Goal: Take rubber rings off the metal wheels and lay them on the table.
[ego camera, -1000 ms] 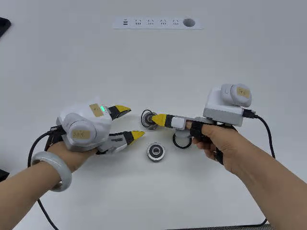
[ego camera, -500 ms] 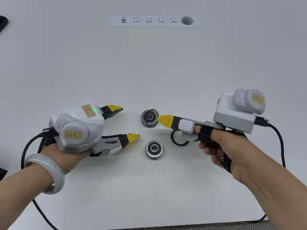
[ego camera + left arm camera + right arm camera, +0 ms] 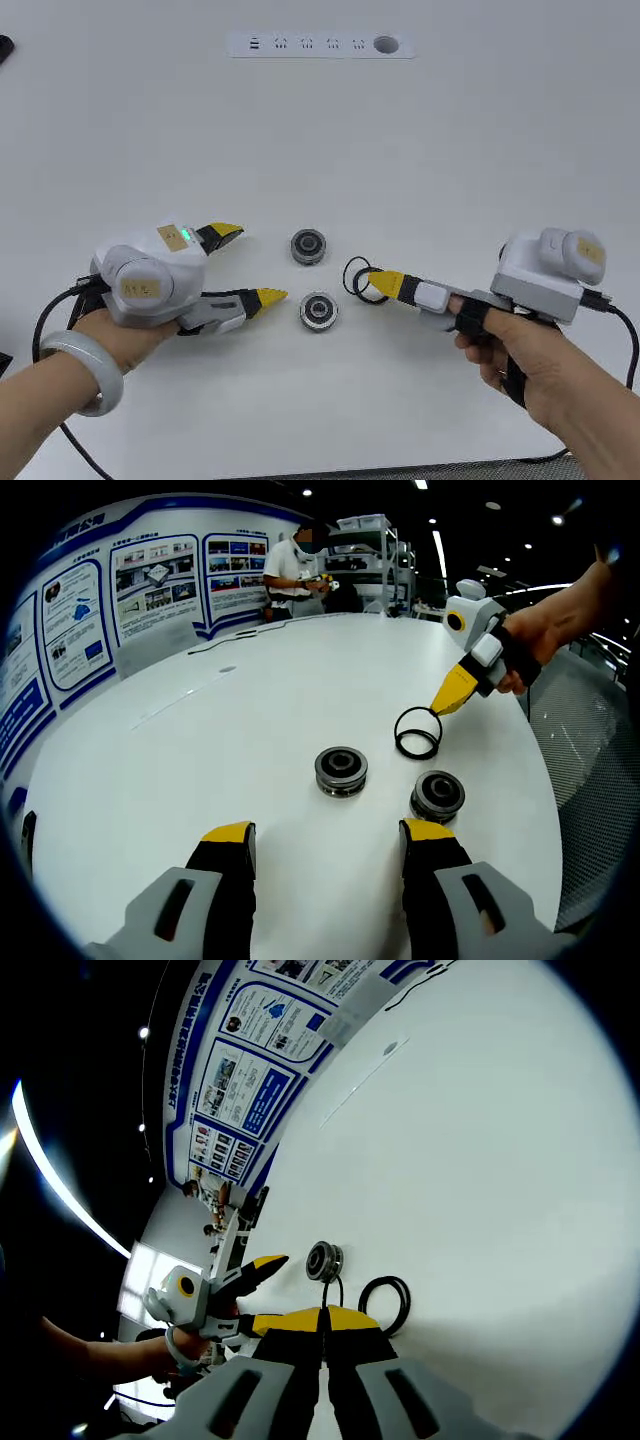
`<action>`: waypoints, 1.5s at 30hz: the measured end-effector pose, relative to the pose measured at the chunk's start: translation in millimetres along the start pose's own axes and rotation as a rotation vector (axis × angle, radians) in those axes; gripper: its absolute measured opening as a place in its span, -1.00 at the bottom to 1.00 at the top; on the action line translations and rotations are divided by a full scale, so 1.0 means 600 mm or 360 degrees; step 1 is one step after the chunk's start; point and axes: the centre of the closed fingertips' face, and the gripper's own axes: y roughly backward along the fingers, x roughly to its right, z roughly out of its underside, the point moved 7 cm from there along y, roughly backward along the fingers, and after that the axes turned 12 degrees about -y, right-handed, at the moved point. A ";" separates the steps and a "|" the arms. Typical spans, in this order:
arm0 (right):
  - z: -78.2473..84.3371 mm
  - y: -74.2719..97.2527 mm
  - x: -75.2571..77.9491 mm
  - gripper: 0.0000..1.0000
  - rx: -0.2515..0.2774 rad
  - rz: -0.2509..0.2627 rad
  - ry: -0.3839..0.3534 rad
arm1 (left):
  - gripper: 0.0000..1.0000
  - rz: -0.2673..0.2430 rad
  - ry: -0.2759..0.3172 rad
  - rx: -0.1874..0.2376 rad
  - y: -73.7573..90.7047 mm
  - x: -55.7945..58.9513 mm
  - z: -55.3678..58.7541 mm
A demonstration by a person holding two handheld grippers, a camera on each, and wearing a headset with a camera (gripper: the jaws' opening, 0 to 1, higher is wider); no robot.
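Two metal wheels stand on the white table, one farther [image 3: 308, 246] [image 3: 341, 769] [image 3: 324, 1259] and one nearer [image 3: 319, 310] [image 3: 437, 793]. My left gripper [image 3: 248, 263] [image 3: 328, 832] is open just left of them, holding nothing. My right gripper [image 3: 385, 283] [image 3: 323, 1312] [image 3: 452, 693] is to their right, jaws shut on a black rubber ring [image 3: 346, 272], which the right gripper view shows edge-on. A second rubber ring [image 3: 366, 298] [image 3: 406, 1300] lies flat on the table under the tips. In the left gripper view the two rings [image 3: 399, 730] overlap.
A white power strip [image 3: 318, 45] lies at the far edge of the table [image 3: 480, 150]. A cable trails from each gripper toward the near edge. A person [image 3: 295, 565] stands far off in the room behind.
My right gripper has drawn back to the right, away from the farther wheel, bringing a ring over the one lying on the table. The left gripper has drifted slightly left, still open.
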 end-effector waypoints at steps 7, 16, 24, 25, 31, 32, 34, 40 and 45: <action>-0.006 0.003 0.017 -0.96 0.0027 0.0082 0.0019 | 0.16 0.0001 0.0003 -0.0006 0.002 0.003 0.002; -0.005 0.007 0.022 -0.79 0.0007 0.0175 0.0208 | 0.14 0.0005 0.0026 0.0015 0.008 0.005 0.000; -0.006 0.010 0.028 -0.62 -0.0002 0.0215 0.0298 | 0.12 -0.0008 0.0063 0.0028 0.020 0.009 0.001; -0.005 0.011 0.028 -0.61 -0.0009 0.0220 0.0317 | 0.12 -0.0011 0.0069 0.0031 0.022 0.010 0.001; -0.003 0.018 0.020 -0.46 -0.0025 0.0213 0.0492 | 0.15 0.0008 0.0079 0.0052 0.034 0.021 0.001; -0.001 0.019 0.018 -0.41 -0.0034 0.0209 0.0513 | 0.15 0.0010 0.0086 0.0057 0.038 0.023 0.002; -0.001 0.022 0.015 -0.30 -0.0031 0.0200 0.0584 | 0.16 0.0005 0.0098 0.0056 0.043 0.026 0.003; 0.005 0.032 0.009 -0.18 -0.0060 0.0221 0.0708 | 0.17 -0.0006 0.0115 0.0068 0.063 0.035 0.006; 0.010 0.039 0.005 -0.06 -0.0069 0.0230 0.0787 | 0.19 -0.0029 0.0123 0.0072 0.077 0.040 0.007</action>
